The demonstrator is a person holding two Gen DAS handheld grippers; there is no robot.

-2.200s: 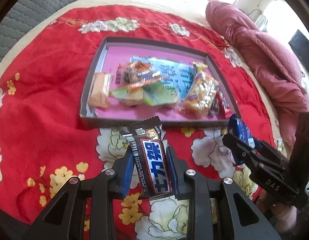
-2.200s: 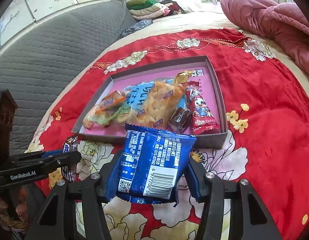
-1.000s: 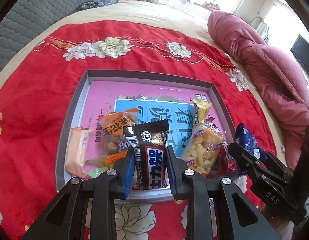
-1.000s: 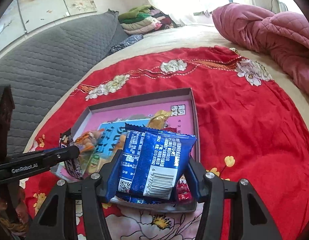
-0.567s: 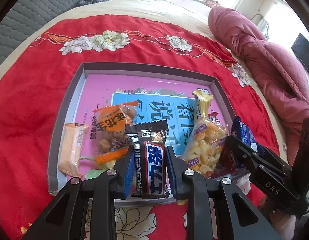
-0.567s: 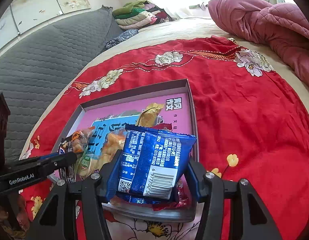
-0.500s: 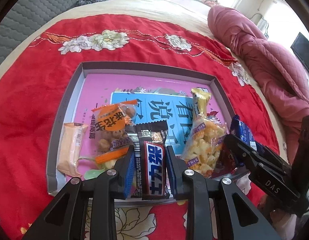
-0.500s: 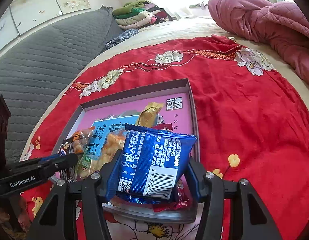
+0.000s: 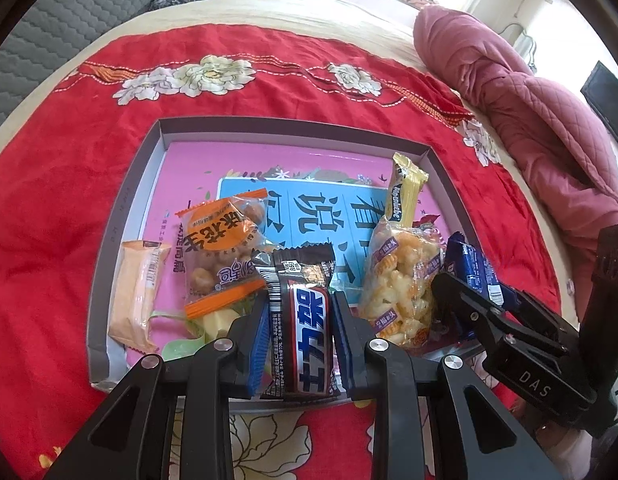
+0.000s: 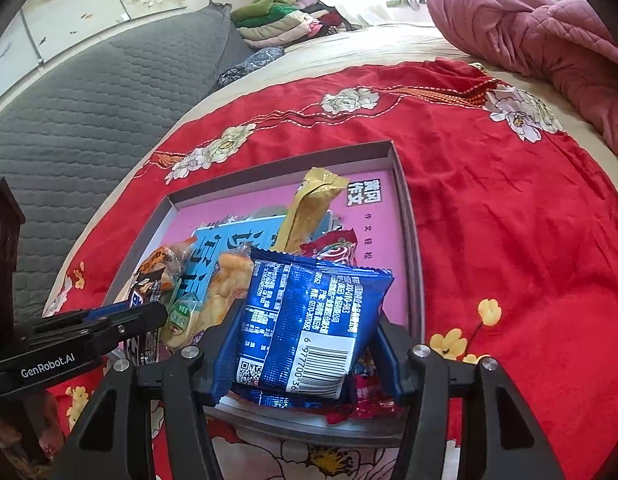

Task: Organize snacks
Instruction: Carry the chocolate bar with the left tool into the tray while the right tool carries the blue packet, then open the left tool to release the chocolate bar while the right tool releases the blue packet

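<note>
A grey-walled tray [image 9: 293,125] with a pink floor lies on the red flowered blanket; it also shows in the right wrist view [image 10: 414,240]. It holds several snack packs: an orange pack [image 9: 136,292], an orange-labelled nut bag [image 9: 219,248], a yellow puffs bag [image 9: 401,276] and a gold stick pack [image 10: 309,208]. My left gripper [image 9: 301,320] is shut on a dark chocolate bar [image 9: 305,332] over the tray's near edge. My right gripper [image 10: 305,332] is shut on a blue snack bag [image 10: 309,320] over the tray's near right corner.
A pink quilt [image 9: 541,120] is bunched at the right. A grey quilted headboard [image 10: 89,92] and folded clothes [image 10: 293,16] stand at the back. The red blanket [image 10: 509,200] surrounds the tray.
Both grippers have moved forward from the blanket to over the tray's near edge, each still holding its pack. In the last half second they barely moved.
</note>
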